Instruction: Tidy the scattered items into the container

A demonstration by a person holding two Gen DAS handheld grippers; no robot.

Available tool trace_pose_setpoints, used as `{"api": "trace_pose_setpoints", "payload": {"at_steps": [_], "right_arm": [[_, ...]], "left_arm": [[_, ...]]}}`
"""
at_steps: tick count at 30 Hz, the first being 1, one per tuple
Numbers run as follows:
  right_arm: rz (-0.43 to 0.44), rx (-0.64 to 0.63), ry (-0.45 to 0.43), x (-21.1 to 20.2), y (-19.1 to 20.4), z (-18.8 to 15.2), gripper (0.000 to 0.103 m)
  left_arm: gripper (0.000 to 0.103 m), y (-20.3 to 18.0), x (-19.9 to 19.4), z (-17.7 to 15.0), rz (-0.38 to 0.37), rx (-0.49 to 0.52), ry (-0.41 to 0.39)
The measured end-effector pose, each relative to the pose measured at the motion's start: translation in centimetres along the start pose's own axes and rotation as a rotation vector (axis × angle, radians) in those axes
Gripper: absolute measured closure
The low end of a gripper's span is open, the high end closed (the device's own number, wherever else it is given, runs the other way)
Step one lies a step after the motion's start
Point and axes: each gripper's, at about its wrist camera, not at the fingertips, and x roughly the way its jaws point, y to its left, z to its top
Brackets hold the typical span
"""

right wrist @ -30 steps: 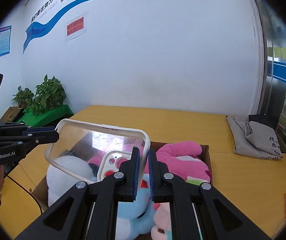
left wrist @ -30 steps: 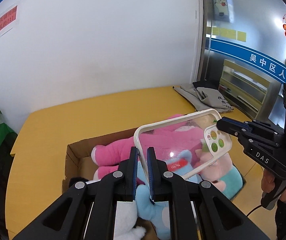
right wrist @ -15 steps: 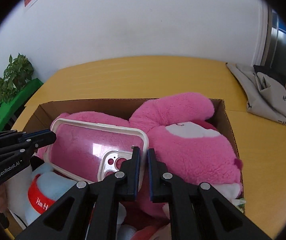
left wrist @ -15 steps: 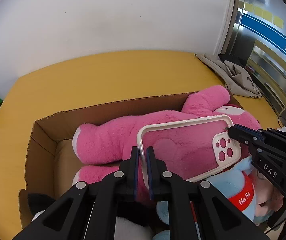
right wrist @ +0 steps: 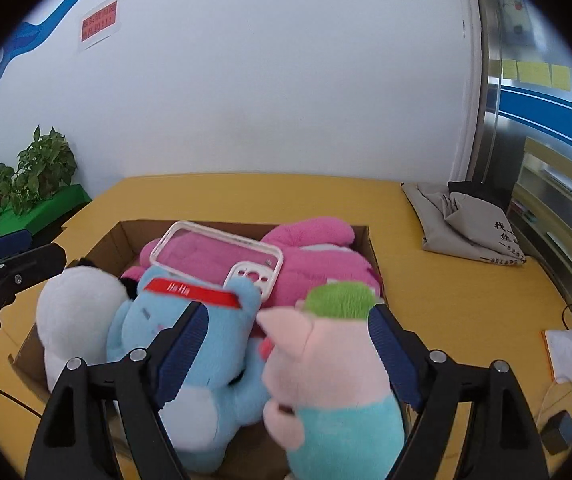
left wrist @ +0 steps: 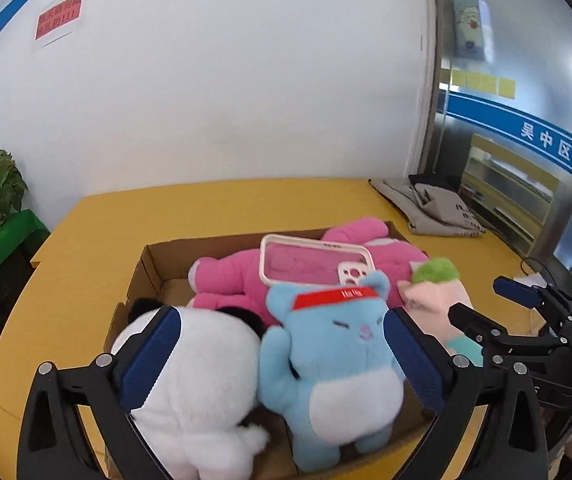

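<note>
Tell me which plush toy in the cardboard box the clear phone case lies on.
The big pink plush toy at the back of the box; the white-rimmed clear phone case lies on it, unlike the blue, white and pale-pink toys in front.

A: What colours are in the cardboard box (left wrist: pixel 148 268)?

B: The box is plain brown. A bright pink plush (left wrist: pixel 238 276) lies at the back, a sky-blue plush (left wrist: pixel 333 356) with a white belly and a red headband lettered in white sits in front, and a white plush (left wrist: pixel 202 376) with black ears is beside it.

A: And the pale one?

B: The pale pink plush (right wrist: pixel 325 356) has a green tuft on top and a teal lower half.

A: The phone case (right wrist: pixel 218 258)?

B: Clear back, off-white rim.

A: The surroundings?

B: Mustard-yellow table (right wrist: pixel 445 280), grey cloth bag (right wrist: pixel 465 220) with black lettering, white wall (left wrist: pixel 226 80), black grippers with dark blue pads (left wrist: pixel 150 356)
</note>
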Motion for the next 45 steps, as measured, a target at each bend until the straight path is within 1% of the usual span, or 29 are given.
{"api": "trace_pose_setpoints", "payload": {"at_steps": [3, 6, 10, 14, 21, 26, 35, 40, 45], "right_arm": [[0.005, -0.015, 0.023, -2.4, 1.9, -2.8, 0.021], [0.014, -0.030, 0.044, -4.2, 3.3, -5.2, 0.021], [-0.002, -0.039, 0.047, -6.2, 4.2, -7.4, 0.021], [-0.012, -0.023, 0.049, -7.7, 4.1, -8.6, 0.021], [-0.030, 0.000, 0.032, -9.5, 3.9, -9.4, 0.021], [-0.042, 0.000, 0.029, -10.3, 3.8, -9.8, 0.021], [-0.057, 0.019, 0.046, -10.2, 3.0, -11.0, 0.021], [-0.049, 0.013, 0.051, -9.9, 3.0, -11.3, 0.021], [-0.059, 0.002, 0.057, -9.9, 2.4, -11.6, 0.021]], "left_arm": [[0.000, -1.6, -2.1, -2.8, 0.032, 0.021, 0.025], [0.000, -2.4, -3.8, -5.5, 0.044, 0.009, 0.042], [0.000, -2.3, -5.2, -8.2, 0.038, -0.051, 0.070], [0.000, -2.3, -7.0, -10.0, 0.047, -0.068, 0.061], [0.000, -2.0, -9.4, -11.3, 0.058, -0.092, 0.050], [0.000, -1.9, -10.3, -11.9, 0.042, -0.109, 0.039], [0.000, -2.5, -9.9, -12.8, 0.046, -0.110, 0.057], [0.000, -2.7, -9.8, -13.1, 0.041, -0.116, 0.064], [0.000, -3.1, -9.4, -13.2, 0.038, -0.114, 0.068]]}}
